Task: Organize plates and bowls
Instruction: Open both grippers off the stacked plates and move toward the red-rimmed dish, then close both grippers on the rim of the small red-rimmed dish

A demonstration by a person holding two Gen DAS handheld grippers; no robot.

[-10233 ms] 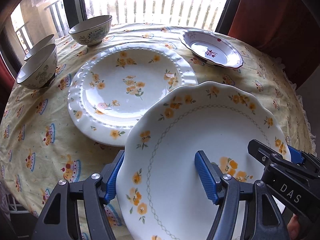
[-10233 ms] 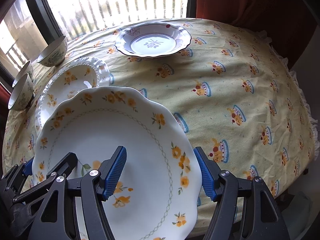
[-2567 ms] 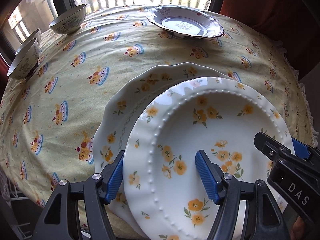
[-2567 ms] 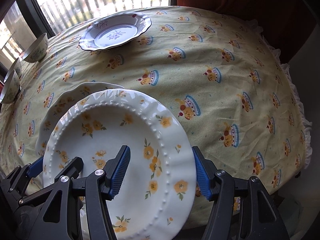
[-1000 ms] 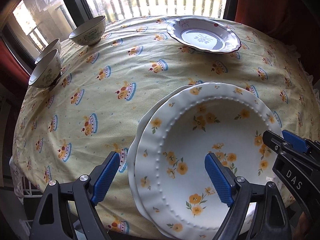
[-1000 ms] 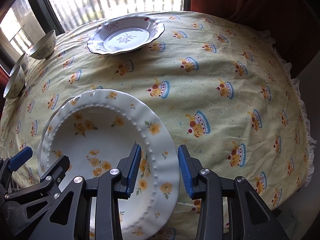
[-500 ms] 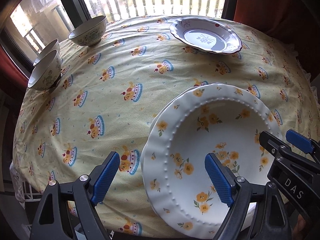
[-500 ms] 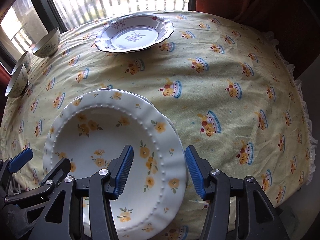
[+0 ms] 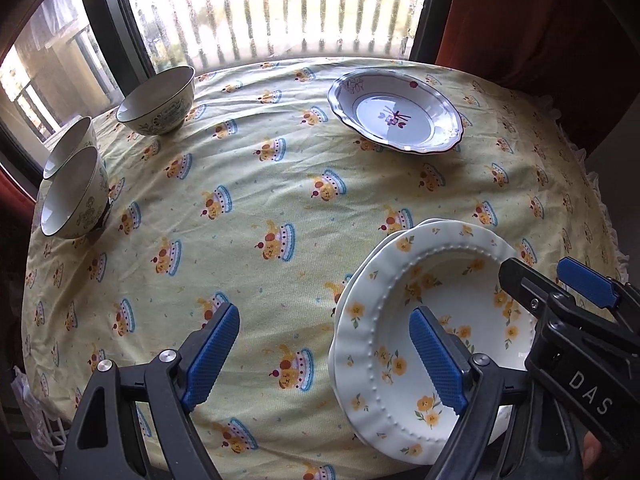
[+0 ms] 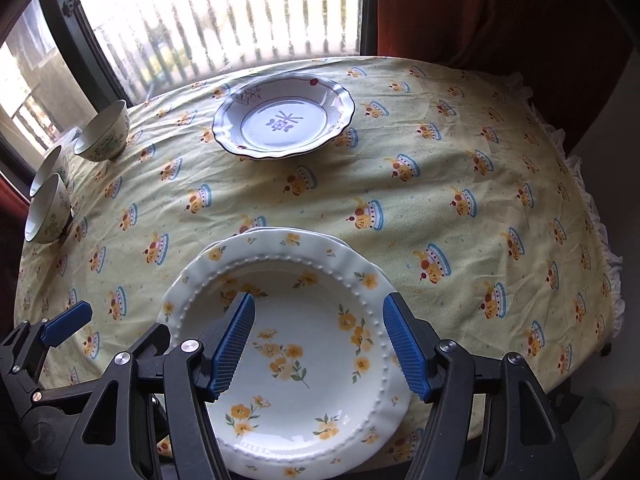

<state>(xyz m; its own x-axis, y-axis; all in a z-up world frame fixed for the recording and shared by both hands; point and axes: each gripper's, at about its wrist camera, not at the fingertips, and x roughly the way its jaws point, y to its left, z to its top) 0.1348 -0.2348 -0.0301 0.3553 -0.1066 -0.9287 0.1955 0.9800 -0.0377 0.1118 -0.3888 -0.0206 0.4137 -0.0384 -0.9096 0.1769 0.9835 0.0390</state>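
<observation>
We've got the beaded flower plate (image 10: 296, 344) stacked on the bigger plate (image 9: 430, 223), low in both frames at the near edge of the bench (image 10: 460, 168). Our left gripper (image 9: 324, 352) has its jaws wide over the cloth, holding nothing. Right gripper (image 10: 318, 344) jaws have just been opening, hanging above the plate, not pinching it. Purple-rimmed dish (image 10: 284, 118) sits up top, three bowls (image 9: 158, 100) upper left.
</observation>
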